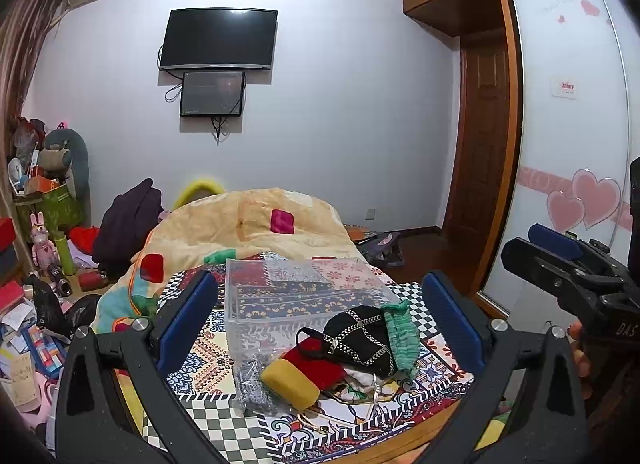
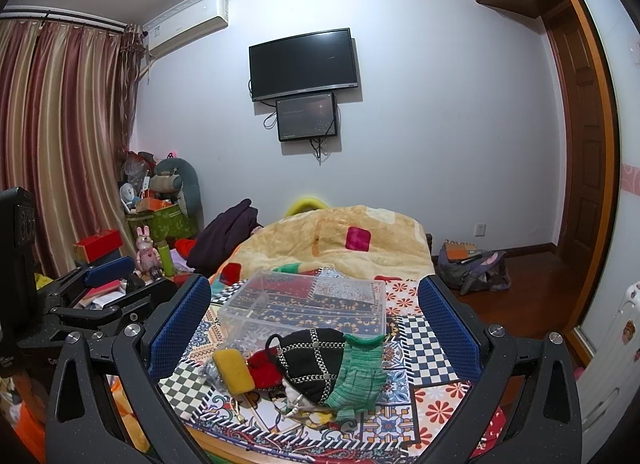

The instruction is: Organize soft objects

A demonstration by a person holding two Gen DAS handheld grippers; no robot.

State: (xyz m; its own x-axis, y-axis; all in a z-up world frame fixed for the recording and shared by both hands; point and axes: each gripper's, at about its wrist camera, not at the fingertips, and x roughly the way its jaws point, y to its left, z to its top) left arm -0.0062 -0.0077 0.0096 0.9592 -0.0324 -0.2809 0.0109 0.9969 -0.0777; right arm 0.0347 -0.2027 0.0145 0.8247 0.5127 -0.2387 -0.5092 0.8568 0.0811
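A pile of soft pouches lies on the patterned cloth [image 1: 436, 368] at the near end of the bed: a black bag with chain trim [image 1: 362, 338] [image 2: 314, 360], a green knitted pouch [image 1: 402, 334] [image 2: 360, 372], a red pouch [image 1: 316, 366] [image 2: 264, 370], a yellow pouch [image 1: 290, 382] [image 2: 232, 370] and a grey mesh pouch [image 1: 250, 384]. A clear plastic box [image 1: 296, 292] [image 2: 316, 304] stands empty just behind them. My left gripper [image 1: 320, 312] is open and empty above the pile. My right gripper [image 2: 314, 324] is open and empty too; it also shows in the left wrist view [image 1: 560, 260].
A rumpled yellow quilt [image 1: 248, 223] lies on the bed behind the box. Cluttered boxes, toys and dark clothes [image 1: 128, 219] crowd the left side. A backpack [image 2: 476, 268] lies on the wooden floor at right, near a door and a sliding wardrobe [image 1: 568, 135].
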